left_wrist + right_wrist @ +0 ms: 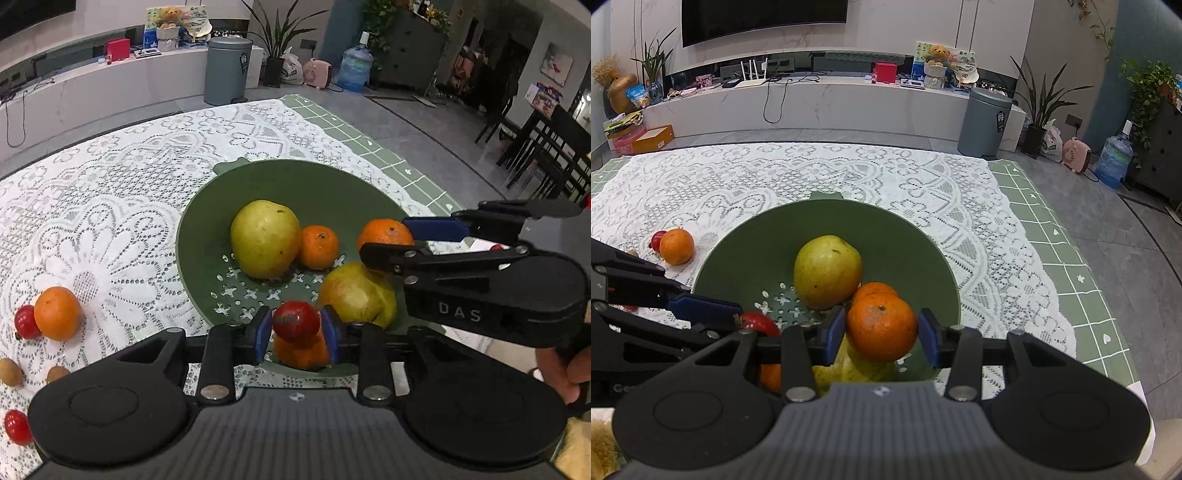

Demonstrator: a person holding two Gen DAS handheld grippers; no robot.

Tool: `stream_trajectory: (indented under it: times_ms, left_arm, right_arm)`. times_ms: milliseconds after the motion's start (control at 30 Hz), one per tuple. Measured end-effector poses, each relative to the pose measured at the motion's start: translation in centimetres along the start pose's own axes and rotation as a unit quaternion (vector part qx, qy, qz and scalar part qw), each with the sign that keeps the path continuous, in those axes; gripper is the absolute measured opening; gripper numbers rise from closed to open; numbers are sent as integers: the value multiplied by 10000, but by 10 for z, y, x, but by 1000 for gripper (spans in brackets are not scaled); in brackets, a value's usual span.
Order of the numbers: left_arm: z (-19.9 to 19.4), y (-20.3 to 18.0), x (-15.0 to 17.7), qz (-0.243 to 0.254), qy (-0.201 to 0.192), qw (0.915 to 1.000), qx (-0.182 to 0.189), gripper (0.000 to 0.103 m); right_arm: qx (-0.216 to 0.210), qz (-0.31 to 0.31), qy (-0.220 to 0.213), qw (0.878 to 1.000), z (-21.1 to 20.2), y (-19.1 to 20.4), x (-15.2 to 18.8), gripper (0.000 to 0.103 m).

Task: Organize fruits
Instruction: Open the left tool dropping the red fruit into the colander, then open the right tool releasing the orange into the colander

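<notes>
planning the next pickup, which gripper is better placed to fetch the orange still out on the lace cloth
Left. The loose orange lies on the left gripper's side of the green bowl, and its pads barely bracket a red fruit. The right gripper sits clamped on an orange over the bowl's far side.

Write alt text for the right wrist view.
The right claw grips an orange over a green bowl holding a pear and more fruit. The left claw reaches in from the left at a tomato; another orange sits on the lace cloth.
</notes>
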State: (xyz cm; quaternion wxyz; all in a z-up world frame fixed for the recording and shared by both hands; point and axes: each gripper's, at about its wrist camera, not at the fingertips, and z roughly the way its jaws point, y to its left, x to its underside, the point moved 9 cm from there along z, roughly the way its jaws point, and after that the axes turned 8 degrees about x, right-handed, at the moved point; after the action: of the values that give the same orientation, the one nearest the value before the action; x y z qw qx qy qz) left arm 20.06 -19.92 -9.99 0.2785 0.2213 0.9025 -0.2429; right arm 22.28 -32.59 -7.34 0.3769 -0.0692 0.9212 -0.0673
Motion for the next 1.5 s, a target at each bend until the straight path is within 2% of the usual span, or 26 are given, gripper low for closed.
stream_trajectory:
  times_ms: [133, 367, 700, 900, 1233, 1500]
  left_arm:
    - [-15, -2, -1, -86, -151, 9998, 61, 45]
    - [-48, 3, -1, -230, -497, 9985, -36, 52]
    - [-80, 56, 11, -801, -760, 9925, -531, 52]
    - [-90, 78, 20, -980, -805, 9892, -732, 52]
    - [-100, 100, 39, -1150, -745, 9870, -843, 52]
    - [-110, 108, 46, -1250, -794, 9851, -876, 52]
  right_arm:
    - [10, 19, -16, 10000, -3, 2, 0, 41]
    - [-71, 132, -73, 9999, -10, 5, -6, 41]
    - [-472, 489, -51, 9977, -8, 24, -25, 41]
    - [-774, 556, 271, 9951, 7, 49, -22, 41]
    - [-529, 723, 918, 9917, 39, 55, -14, 41]
    - [-472, 747, 1153, 9894, 49, 61, -6, 41]
